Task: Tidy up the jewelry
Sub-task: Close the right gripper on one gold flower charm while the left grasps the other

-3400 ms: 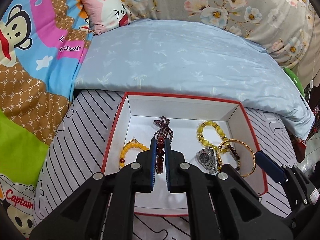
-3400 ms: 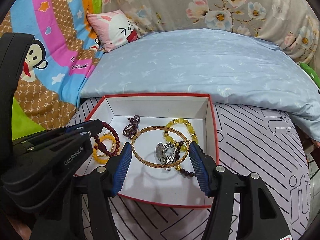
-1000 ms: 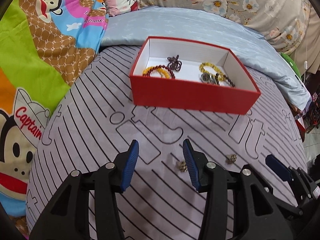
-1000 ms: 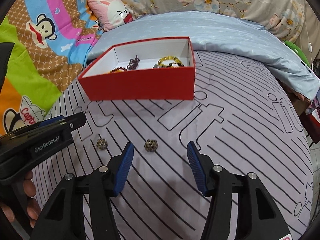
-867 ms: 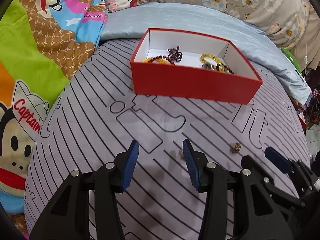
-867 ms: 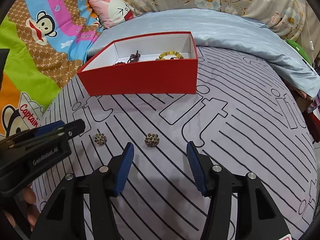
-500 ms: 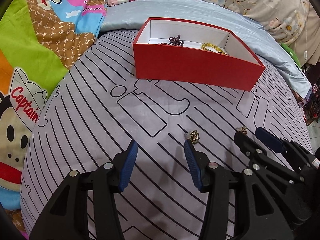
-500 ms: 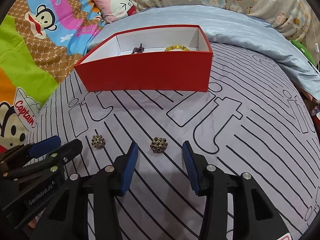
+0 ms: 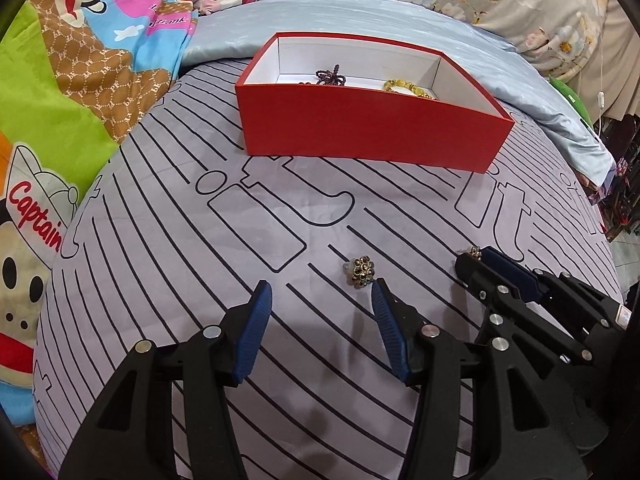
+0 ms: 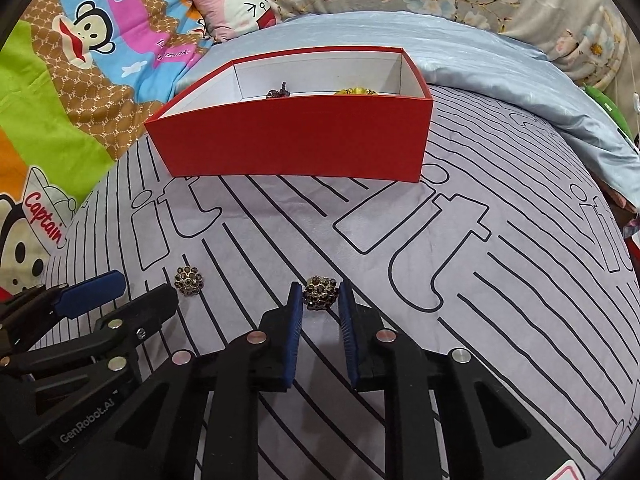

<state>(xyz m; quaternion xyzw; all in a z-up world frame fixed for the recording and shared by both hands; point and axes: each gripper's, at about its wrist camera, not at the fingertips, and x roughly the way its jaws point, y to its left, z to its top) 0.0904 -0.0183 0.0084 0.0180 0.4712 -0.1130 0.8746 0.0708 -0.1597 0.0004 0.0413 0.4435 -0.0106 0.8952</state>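
Two small dark beaded flower earrings lie on the grey striped bedspread. My left gripper [image 9: 320,292] is open, and one earring [image 9: 362,272] lies just beyond its right fingertip. My right gripper [image 10: 320,292] has narrowed around the other earring [image 10: 320,293], which sits between its blue pads at the tips; I cannot tell whether the pads touch it. The first earring also shows in the right wrist view [image 10: 189,280], next to the left gripper's tip. The red box [image 9: 368,136] with bracelets inside stands further back.
A pale blue quilt [image 10: 460,48] lies behind the box. A cartoon monkey blanket [image 9: 60,100] covers the left side. A pink rabbit pillow [image 10: 236,4] lies at the back. The bed edge drops off at the right.
Both grippers left the box, came back low over the bedspread and moved up to the earrings. The right jaws narrowed around one earring. The left jaws stayed wide.
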